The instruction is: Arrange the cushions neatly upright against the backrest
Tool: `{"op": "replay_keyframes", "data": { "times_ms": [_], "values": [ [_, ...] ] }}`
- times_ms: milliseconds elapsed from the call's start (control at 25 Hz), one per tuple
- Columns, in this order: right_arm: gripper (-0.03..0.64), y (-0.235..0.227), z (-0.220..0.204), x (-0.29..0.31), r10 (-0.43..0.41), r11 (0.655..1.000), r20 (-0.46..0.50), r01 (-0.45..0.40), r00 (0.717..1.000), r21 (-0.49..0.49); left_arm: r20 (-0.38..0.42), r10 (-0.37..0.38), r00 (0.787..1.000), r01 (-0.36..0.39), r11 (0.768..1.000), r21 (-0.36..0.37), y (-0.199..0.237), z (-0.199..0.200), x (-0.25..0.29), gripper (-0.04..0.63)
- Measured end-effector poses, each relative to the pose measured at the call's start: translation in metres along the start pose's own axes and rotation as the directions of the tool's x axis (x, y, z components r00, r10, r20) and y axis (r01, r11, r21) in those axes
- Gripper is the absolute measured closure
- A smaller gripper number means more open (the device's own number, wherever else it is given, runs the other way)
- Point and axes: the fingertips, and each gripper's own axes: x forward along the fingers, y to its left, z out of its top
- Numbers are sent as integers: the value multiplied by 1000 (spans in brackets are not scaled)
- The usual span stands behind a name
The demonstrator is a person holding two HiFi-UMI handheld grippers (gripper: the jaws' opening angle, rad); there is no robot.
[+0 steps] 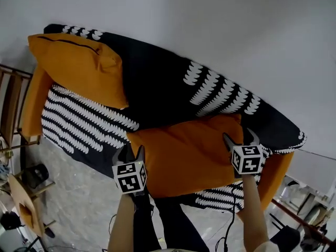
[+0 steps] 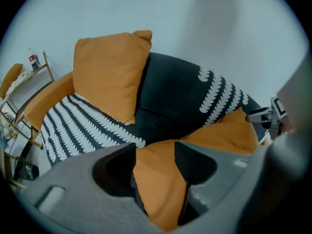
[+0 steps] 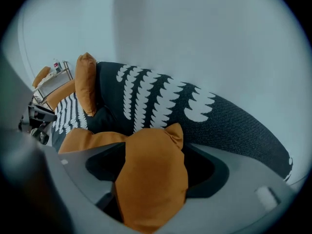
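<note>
Over at the sofa's (image 1: 157,83) left end, one orange cushion (image 1: 79,67) stands against the backrest. Further right, a second cushion (image 1: 184,151) lies on the seat. The left gripper (image 1: 131,151) and right gripper (image 1: 240,136) are at its two ends, fingers spread wide around the fabric, not pinching.

The upright cushion (image 1: 79,67) leans on the backrest (image 1: 157,83) at the left end, and the flat cushion (image 1: 184,154) lies on the seat (image 1: 79,122) further right. The left gripper (image 1: 131,152) is at its left edge and the right gripper (image 1: 241,139) at its right corner, with cushion between both pairs of jaws
</note>
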Motion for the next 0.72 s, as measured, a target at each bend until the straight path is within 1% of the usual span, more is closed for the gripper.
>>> {"op": "replay_keyframes", "data": {
  "times_ms": [80,200,400,520,600,720],
  "values": [
    [227,-1,-1,10,4,1000,-12,-4,1000,-9,-27,-1,1000,1,1000,-6,4,-9,13,328],
    [227,-3,-3,22,11,999,-41,-13,999,-36,-76,-6,997,5,1000,-17,9,-25,29,325],
    [224,-10,-16,17,24,998,-71,-28,997,-62,-133,-14,991,9,999,-41,8,-52,43,325],
    [219,-8,-13,35,39,997,-75,-44,996,-65,-181,-24,983,15,998,-53,19,-61,72,325],
    [219,-7,-13,43,42,997,-76,-47,996,-65,-198,-39,979,28,998,-58,23,-64,87,308],
    [230,-5,-14,49,42,997,-90,-48,995,-68,-211,-71,975,54,995,-87,24,-70,100,291]
  ]
}}
